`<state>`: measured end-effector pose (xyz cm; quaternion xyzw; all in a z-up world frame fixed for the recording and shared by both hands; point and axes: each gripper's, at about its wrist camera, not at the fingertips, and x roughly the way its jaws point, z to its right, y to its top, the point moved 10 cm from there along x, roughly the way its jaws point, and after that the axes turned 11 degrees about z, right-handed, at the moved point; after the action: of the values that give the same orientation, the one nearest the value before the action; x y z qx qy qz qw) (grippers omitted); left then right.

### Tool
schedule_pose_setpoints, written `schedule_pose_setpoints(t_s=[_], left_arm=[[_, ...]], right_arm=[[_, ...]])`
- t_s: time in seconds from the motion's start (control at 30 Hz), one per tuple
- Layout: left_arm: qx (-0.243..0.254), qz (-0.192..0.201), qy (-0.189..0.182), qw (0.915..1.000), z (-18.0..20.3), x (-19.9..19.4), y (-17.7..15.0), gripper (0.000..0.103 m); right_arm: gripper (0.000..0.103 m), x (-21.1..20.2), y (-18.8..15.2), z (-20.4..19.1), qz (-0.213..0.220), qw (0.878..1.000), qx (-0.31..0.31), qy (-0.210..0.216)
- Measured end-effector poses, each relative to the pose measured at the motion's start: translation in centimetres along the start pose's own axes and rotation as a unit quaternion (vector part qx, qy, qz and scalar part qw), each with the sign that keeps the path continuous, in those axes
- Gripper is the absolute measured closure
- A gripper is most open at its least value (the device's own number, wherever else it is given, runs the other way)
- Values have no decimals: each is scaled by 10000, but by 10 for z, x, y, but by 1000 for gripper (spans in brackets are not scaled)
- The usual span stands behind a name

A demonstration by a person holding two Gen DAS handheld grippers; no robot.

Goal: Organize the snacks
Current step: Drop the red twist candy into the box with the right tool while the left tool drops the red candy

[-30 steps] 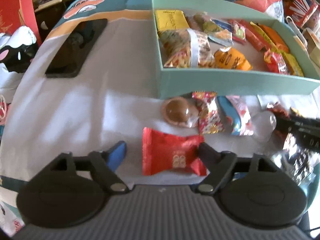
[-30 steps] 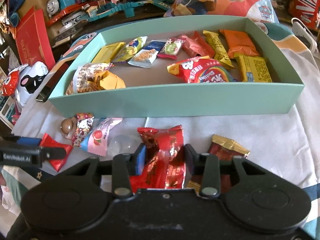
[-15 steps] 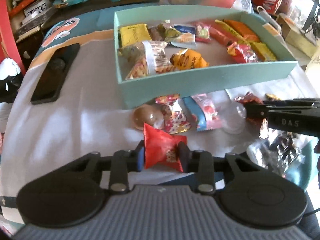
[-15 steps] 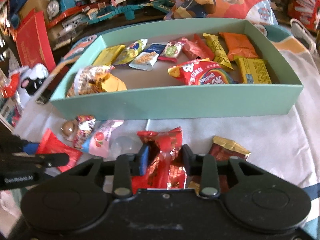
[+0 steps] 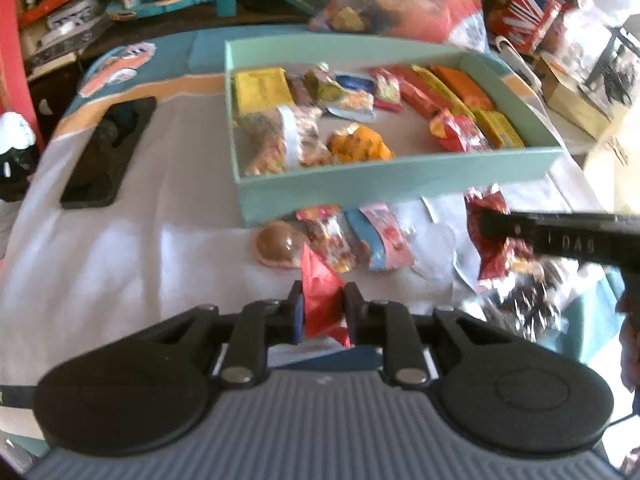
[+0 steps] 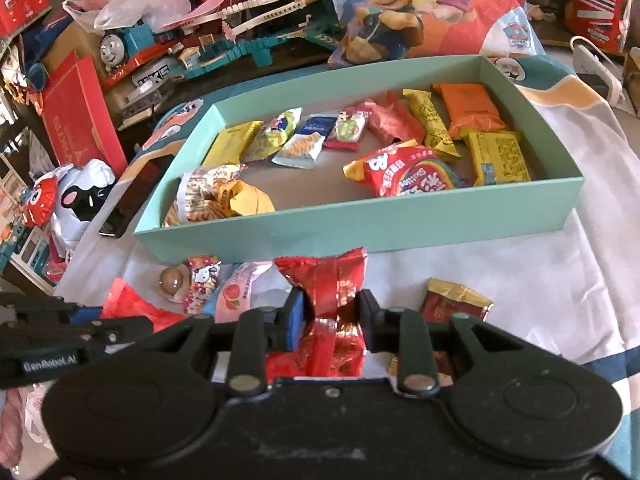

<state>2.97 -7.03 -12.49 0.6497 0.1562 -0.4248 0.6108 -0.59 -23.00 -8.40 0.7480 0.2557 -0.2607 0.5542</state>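
A teal box (image 5: 400, 184) (image 6: 360, 228) holds several snack packets. My left gripper (image 5: 322, 312) is shut on a plain red packet (image 5: 320, 292), held above the white cloth in front of the box. My right gripper (image 6: 330, 314) is shut on a shiny red foil packet (image 6: 332, 292), lifted near the box's front wall. Each gripper shows in the other's view: the right one (image 5: 560, 236) at the right, the left one (image 6: 72, 328) at the left with its red packet (image 6: 128, 304). Loose snacks lie by the box: a brown round sweet (image 5: 278, 244), a patterned packet (image 5: 332, 232), a pink-blue packet (image 5: 382, 240).
A dark red and gold packet (image 6: 456, 300) lies on the cloth to the right. A black phone (image 5: 108, 152) lies left of the box. Toys, a red box (image 6: 76, 120) and a cartoon bag (image 6: 420, 12) crowd the far side. A clear wrapper (image 5: 436, 244) lies near the loose snacks.
My left gripper closed on the plain red packet and lifted it. My right gripper, shut on the foil packet throughout, raised it off the cloth toward the box.
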Motion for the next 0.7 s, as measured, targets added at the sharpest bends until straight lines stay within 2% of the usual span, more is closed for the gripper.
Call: schedule_pose_setpoints(t_s=[0.07,0.17,0.3,0.53,0.7], left_arm=[[67,-199,-42,9998,2,6,-11,80],[82,-254,-63,9996,1,9,-18,78],[35,-128,-137,9998,3,4,-12,84],[-88,407,-346,9985,1,-18,43,84],[16,778,-369,9963,7,-10,98,84]], right_arm=[[75,-3,1,0,-4,10000,63,21],[75,-6,2,-2,18,10000,52,2],[75,-8,5,-2,52,10000,67,-6],[76,-22,44,2,394,9986,330,118],[76,-6,81,8,526,9972,503,171]])
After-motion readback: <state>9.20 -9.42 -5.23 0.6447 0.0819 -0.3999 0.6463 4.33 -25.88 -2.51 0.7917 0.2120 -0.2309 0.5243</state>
